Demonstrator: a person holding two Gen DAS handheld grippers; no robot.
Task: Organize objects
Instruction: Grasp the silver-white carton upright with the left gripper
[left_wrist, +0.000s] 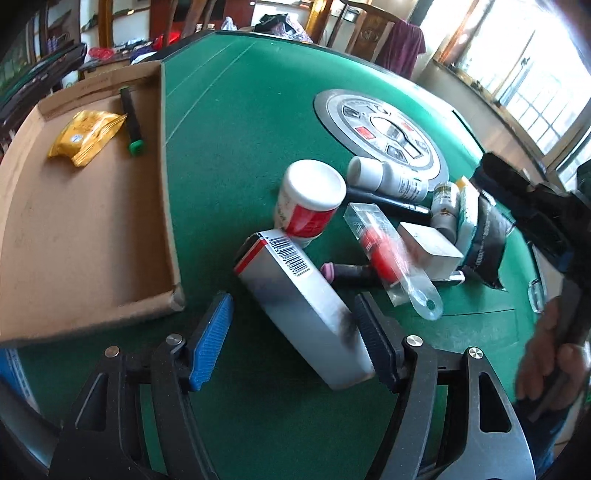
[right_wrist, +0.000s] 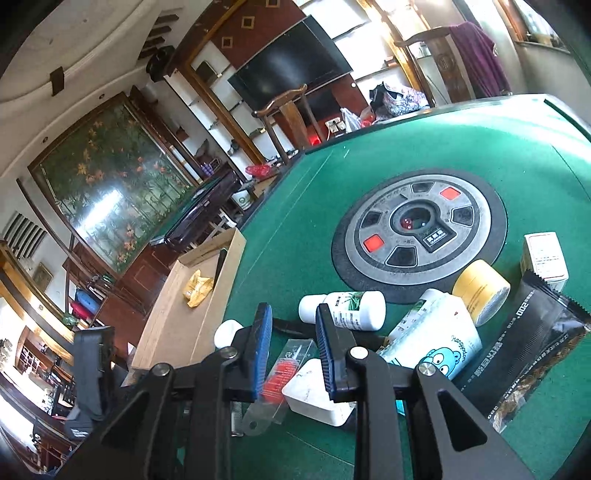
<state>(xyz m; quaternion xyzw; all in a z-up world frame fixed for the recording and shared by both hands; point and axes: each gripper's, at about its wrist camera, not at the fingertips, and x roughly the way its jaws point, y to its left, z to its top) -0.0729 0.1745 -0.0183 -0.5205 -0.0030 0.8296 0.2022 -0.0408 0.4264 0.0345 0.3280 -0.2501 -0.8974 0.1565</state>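
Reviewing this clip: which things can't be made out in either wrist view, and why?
- Left wrist: silver box, its near end is smeared; whether the black pad touches it is unclear.
- Left wrist: dark tube, mostly covered by the clear blister pack.
- Right wrist: black snack pouch, print too small.

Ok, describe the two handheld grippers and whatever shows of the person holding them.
Both are black, with angular linkage arms joined by silver round pivot pins. The left gripper carries long ribbed pads, one blue and one that looks black. The right gripper has two ribbed blue pads on black backings. No cables or markings show on the linkages. A bare hand shows at the left view's edge; its sleeve is not discernible.
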